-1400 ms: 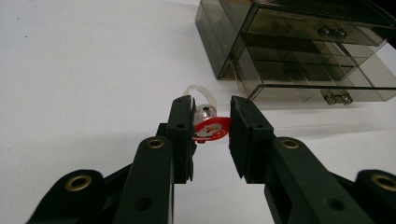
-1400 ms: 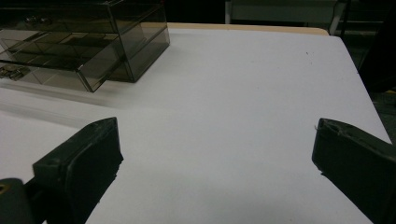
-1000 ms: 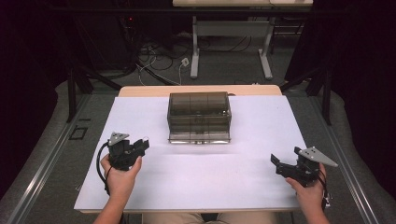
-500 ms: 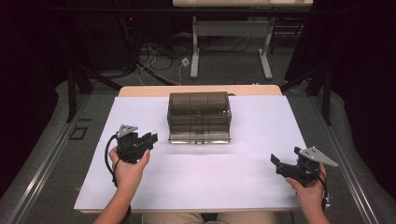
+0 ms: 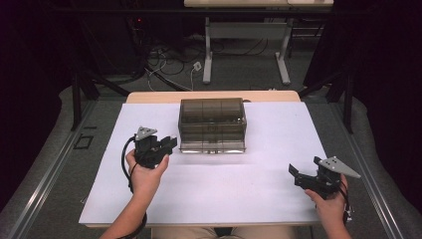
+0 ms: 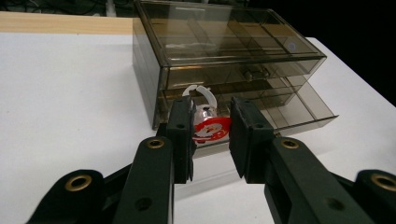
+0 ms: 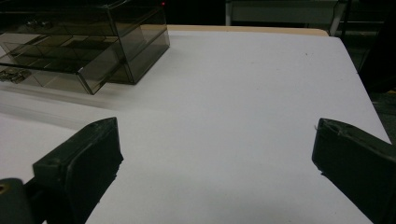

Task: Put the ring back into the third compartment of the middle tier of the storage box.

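A smoky see-through drawer box (image 5: 212, 123) stands at the middle back of the white table cover (image 5: 224, 199); its bottom drawer (image 6: 299, 109) is pulled out a little. My left gripper (image 5: 169, 143) is just left of the box's front, pointing at it. In the left gripper view its jaws (image 6: 212, 106) are shut on a small red-and-white trinket (image 6: 211, 129) with a white ring on top, held close to the drawer fronts. My right gripper (image 5: 297, 175) rests at the front right, far from the box. Its jaws (image 7: 215, 140) stand wide open over bare table.
The wooden table edge (image 5: 149, 96) shows behind the white cover. Beyond it are the dark floor with cables (image 5: 164, 55) and another table's legs (image 5: 209, 55). Bare white cover lies between the two hands (image 5: 224, 174).
My left hand has moved up and right, from the left part of the table toward the box's front, with the trinket in its jaws. The right hand has stayed put.
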Action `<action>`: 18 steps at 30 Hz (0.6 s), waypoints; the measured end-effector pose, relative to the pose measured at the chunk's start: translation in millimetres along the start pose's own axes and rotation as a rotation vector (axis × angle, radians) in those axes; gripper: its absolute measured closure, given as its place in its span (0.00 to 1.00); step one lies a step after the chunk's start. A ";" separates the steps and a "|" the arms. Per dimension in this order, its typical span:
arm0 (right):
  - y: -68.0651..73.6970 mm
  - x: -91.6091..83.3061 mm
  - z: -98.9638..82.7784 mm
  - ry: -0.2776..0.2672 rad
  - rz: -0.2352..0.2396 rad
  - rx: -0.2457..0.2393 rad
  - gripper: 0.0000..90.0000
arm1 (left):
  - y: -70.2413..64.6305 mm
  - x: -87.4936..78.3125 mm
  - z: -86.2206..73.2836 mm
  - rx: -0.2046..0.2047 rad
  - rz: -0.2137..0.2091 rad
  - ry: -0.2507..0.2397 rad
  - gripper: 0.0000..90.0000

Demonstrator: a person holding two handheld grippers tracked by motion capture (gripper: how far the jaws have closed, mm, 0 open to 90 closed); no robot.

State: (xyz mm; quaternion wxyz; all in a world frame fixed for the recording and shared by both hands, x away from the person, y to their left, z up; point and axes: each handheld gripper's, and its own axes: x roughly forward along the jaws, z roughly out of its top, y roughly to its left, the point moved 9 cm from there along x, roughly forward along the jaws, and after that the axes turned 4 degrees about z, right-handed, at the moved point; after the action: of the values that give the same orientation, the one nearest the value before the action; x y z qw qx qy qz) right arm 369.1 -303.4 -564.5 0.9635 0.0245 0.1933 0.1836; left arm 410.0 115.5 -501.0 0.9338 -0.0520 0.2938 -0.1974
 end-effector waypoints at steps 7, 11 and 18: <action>-0.3 -0.4 0.0 0.001 -0.002 0.000 0.01 | -9.2 4.5 6.8 0.020 -0.014 -0.004 0.79; -0.8 -0.1 0.0 -0.001 -0.002 -0.004 0.01 | -13.8 7.2 10.6 0.024 -0.021 -0.004 0.79; -1.3 -1.5 0.2 0.002 -0.005 0.003 0.01 | -23.2 10.9 17.4 0.031 -0.039 -0.016 0.79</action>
State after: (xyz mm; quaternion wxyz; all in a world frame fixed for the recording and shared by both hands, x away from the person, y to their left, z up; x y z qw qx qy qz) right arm 368.3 -305.2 -564.0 0.9637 0.0253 0.1945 0.1811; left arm 420.2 89.5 -487.5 0.9328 -0.0446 0.2819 -0.2198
